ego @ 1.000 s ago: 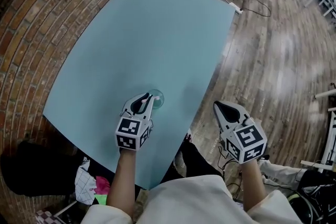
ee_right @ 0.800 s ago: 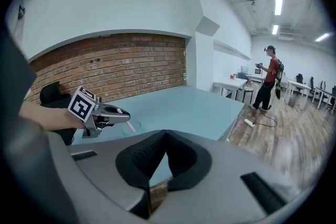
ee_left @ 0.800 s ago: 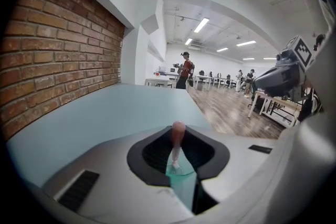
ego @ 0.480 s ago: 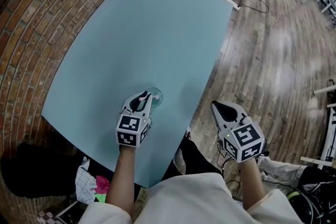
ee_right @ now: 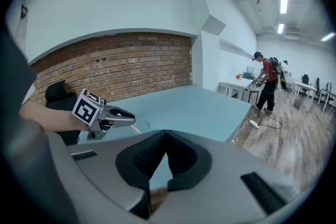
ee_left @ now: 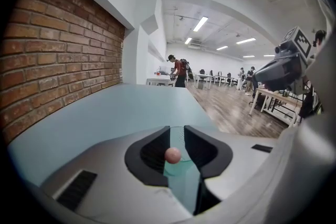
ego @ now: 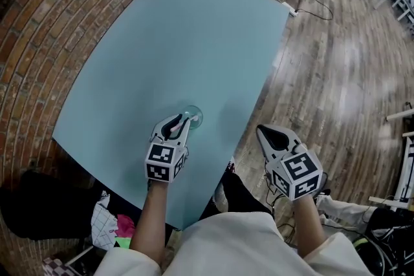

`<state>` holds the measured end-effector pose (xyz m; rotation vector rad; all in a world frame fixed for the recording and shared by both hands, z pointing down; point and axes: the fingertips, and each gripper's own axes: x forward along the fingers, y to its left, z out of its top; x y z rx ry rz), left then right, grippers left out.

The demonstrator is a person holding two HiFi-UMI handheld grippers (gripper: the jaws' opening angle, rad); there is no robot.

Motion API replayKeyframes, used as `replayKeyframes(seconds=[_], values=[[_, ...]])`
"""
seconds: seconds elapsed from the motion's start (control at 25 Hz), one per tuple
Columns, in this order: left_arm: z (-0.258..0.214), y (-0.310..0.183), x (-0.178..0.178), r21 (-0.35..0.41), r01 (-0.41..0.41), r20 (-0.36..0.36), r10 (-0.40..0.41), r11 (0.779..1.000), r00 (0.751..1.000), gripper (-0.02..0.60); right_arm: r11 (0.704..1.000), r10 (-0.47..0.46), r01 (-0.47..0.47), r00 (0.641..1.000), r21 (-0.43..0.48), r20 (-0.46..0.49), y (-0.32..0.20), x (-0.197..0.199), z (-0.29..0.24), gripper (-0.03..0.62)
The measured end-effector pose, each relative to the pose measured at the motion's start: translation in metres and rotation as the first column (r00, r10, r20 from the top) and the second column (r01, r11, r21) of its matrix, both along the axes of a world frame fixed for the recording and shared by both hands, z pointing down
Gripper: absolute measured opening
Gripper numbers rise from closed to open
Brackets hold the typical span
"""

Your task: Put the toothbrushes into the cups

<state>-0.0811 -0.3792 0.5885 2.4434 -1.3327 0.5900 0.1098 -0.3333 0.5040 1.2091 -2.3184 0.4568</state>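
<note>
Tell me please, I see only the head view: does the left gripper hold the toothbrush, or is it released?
Observer: The left gripper view shows the left gripper with its jaws apart. They have just been opening. The toothbrush, its pink round end, stands loose between them.
Operator: Is it inside the cup?
Observer: Yes, there it goes down into the clear cup under the jaws.
Operator: And the right gripper?
Observer: In its own view the right gripper has its jaws together, with nothing between them.

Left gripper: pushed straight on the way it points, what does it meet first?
Probably the pink toothbrush, standing between the jaws of the left gripper, which have just been opening; right beyond it, the clear cup wall. Depth is unclear.
</note>
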Motion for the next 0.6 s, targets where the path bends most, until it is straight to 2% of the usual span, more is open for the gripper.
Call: replayKeyframes(seconds=[0.28,0.6], values=[[-0.029,0.007,-0.011,0.086,0.009,-0.039,-0.006,0.996,0.999,0.130,1.000,0.001,-0.001,1.000,0.020,0.007,0.013,-0.001,-0.012,0.011],[-0.082,0.034,-0.026,0.215,0.015,-0.055,-0.003,0.977,0.998,0.130,0.997,-0.001,-0.001,0.999,0.080,0.032,0.034,0.001,-0.036,0.011]])
